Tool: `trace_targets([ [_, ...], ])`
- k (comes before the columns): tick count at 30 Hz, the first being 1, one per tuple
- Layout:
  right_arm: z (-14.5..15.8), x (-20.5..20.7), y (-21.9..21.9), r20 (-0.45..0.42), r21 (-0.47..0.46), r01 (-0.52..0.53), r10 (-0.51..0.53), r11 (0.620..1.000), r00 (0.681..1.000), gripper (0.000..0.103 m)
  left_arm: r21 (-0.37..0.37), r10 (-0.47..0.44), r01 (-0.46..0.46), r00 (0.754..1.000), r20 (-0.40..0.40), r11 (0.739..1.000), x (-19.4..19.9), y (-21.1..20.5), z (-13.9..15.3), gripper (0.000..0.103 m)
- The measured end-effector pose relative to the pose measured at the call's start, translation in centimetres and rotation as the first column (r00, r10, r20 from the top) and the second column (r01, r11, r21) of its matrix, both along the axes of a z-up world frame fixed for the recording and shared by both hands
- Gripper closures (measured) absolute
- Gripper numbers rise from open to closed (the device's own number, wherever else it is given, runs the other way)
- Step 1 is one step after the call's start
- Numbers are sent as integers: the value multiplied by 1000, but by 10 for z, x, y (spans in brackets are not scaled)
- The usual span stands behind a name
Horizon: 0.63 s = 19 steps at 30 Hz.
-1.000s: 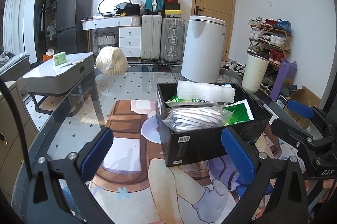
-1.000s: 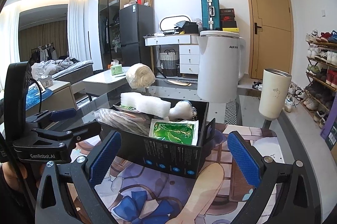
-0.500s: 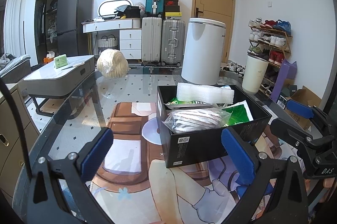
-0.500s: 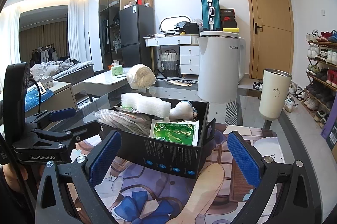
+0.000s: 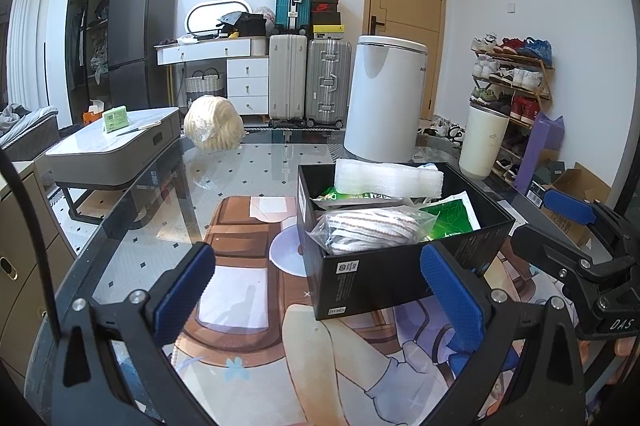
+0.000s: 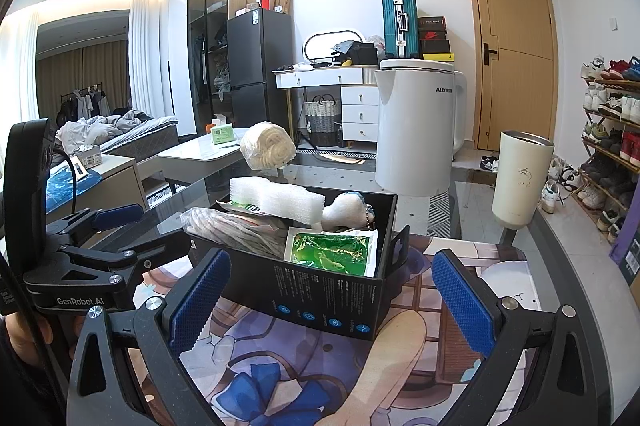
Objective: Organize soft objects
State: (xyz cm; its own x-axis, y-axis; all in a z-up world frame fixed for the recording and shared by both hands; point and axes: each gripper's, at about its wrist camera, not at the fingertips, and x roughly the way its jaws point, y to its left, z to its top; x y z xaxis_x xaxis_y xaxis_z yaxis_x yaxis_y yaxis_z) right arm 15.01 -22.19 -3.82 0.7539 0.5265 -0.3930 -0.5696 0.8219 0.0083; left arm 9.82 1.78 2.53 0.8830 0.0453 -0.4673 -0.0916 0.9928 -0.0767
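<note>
A black box stands on the glass table and holds a white foam block, a bagged striped cloth, a green packet and a small white plush. A bagged cream yarn ball lies alone at the table's far side. My left gripper is open and empty in front of the box. My right gripper is open and empty, near the box's front corner.
A white bin and a cream tumbler stand behind the box. A printed mat covers the table's near part. A grey coffee table is to the left, a shoe rack to the right.
Both grippers stay open and almost still. The left view has drifted very slightly, and the objects have not moved.
</note>
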Motion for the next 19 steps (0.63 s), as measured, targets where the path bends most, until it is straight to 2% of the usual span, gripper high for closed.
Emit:
trace_targets([
  [19, 0, 0, 0, 0, 0, 0, 0, 1000, 1000, 1, 4, 0, 0, 1000, 0, 1000, 0, 0, 1, 0],
])
